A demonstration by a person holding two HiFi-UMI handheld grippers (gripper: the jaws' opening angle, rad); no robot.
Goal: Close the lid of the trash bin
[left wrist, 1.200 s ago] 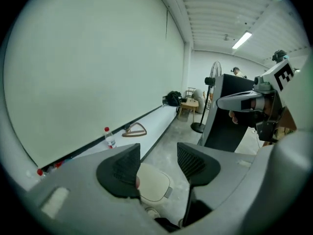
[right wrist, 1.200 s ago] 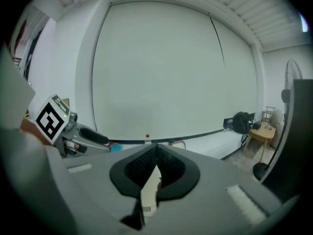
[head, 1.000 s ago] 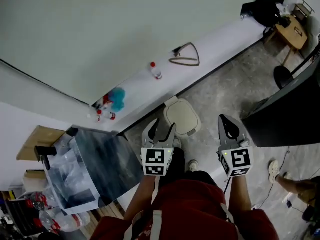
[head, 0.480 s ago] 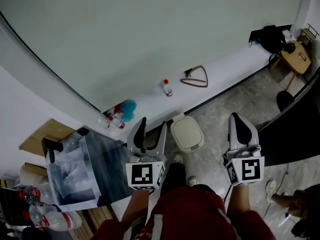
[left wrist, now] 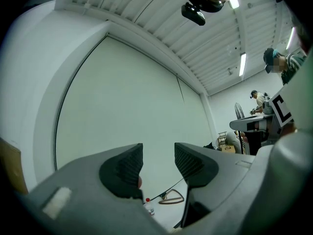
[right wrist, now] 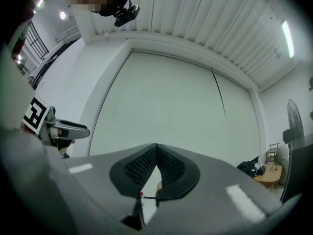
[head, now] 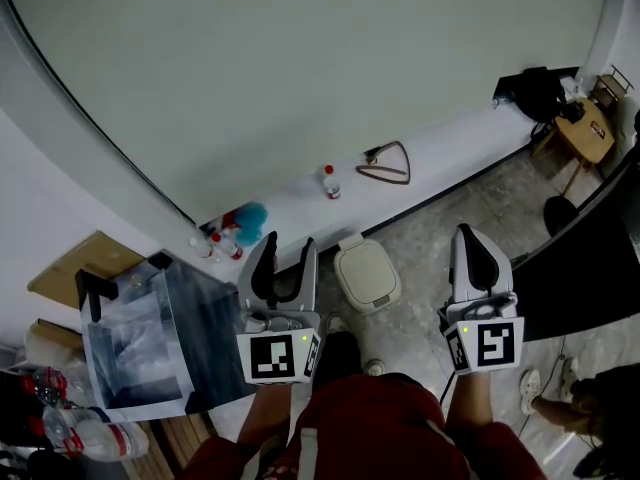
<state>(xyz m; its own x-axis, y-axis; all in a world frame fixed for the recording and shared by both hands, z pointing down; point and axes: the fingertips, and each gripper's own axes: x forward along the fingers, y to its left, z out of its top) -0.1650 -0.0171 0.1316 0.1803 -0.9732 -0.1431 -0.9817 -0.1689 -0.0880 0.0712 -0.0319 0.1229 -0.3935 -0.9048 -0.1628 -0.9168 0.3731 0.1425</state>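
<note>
Below you in the head view, the trash bin (head: 366,275) sat on the floor (head: 422,268), lid shut, between your left gripper (head: 283,258) and right gripper (head: 473,258). Left gripper view — your jaws stood apart, closing, nothing between them. Right gripper view — your jaws met, empty.

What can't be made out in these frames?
- Trash bin: head view shows only its lid from above; body hidden beneath. Neither gripper view shows it; both face the wall.
- Bottle label: too small, head view.
- Clear box contents: blurred behind plastic, head view.
</note>
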